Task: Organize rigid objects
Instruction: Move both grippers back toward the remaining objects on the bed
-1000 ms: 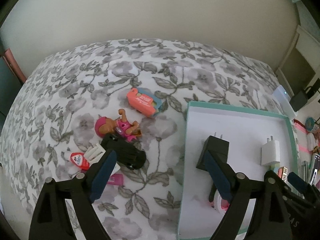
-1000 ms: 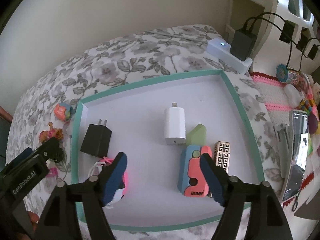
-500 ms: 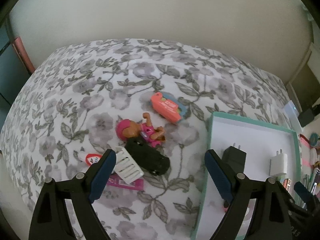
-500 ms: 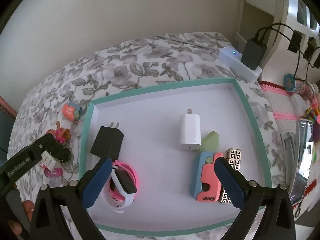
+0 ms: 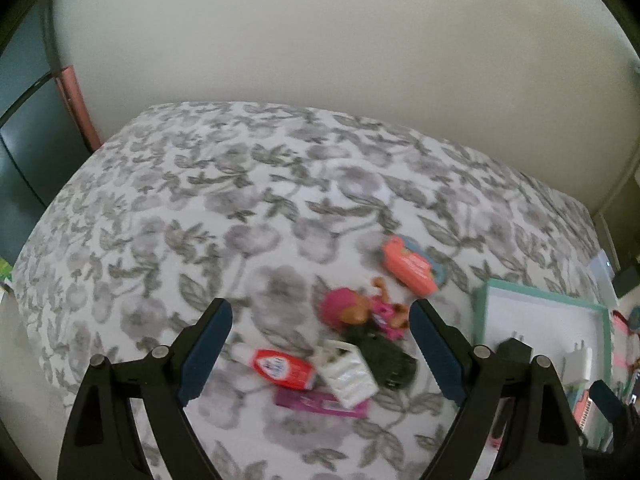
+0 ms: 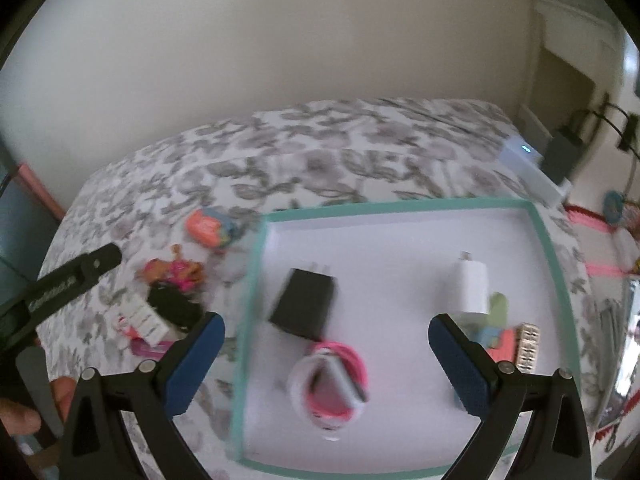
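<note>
The left gripper hangs with its jaws wide apart and empty over a cluster on the floral bedspread: a red-and-white tube, a white ridged piece, a black toy car and a pink doll between its fingers. To its right sits the teal-rimmed tray, where the right gripper stands fully spread, gripping nothing, with a black charger and a pink-and-white watch between its fingers and a white charger just ahead of its right finger

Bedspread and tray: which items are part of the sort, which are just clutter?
Job:
teal-rimmed tray
black charger
white charger
pink watch
doll
orange toy
red tube
white ribbed piece

Lying about:
power strip
floral bedspread
</note>
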The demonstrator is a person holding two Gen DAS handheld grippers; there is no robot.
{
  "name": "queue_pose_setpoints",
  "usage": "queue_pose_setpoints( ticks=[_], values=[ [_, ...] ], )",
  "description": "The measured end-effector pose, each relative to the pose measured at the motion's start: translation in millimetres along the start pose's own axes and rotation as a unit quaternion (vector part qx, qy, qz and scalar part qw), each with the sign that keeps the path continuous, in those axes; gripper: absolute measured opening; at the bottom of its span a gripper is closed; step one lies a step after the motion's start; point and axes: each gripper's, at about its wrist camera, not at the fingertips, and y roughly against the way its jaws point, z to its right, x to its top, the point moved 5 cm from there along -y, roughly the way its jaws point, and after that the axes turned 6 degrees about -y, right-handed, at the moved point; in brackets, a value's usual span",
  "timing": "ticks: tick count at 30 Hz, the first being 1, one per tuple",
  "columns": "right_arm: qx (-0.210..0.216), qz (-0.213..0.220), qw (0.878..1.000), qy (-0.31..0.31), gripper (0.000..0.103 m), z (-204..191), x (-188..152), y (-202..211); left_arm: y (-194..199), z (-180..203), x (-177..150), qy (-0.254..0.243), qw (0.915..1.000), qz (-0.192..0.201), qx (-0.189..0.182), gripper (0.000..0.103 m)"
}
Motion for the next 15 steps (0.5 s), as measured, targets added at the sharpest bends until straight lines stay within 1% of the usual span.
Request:
queue_pose_setpoints(
  ticks=[4, 9, 12, 15],
  values=[
    [0.006, -0.004, 0.999, 0.034, 0.103, -28.0, -5.6, -3.9, -2.9, -26.9, 2.4, 0.009, 0.9998, -0.004, 0.017, 0.091],
    [0.018, -0.011, 0.998, 0.056, 0.103, -56.3, -11.9, -12.2, -6.3, -58.7, 4.1, 0.021, 0.9991, -0.007, 0.036, 0.091],
    [0.023, -0.016, 0.997, 0.069, 0.103, -69.0, -15.0, -17.4, -10.9, -73.1, 2.4, 0.033, 0.9987, -0.015, 0.037, 0.091],
    [0.027, -0.021, 0.997, 0.067, 0.103, -75.1, -15.9, -23.6, -18.7, -85.6, -1.3, 0.046, 0.998, -0.031, 0.03, 0.09]
  ],
)
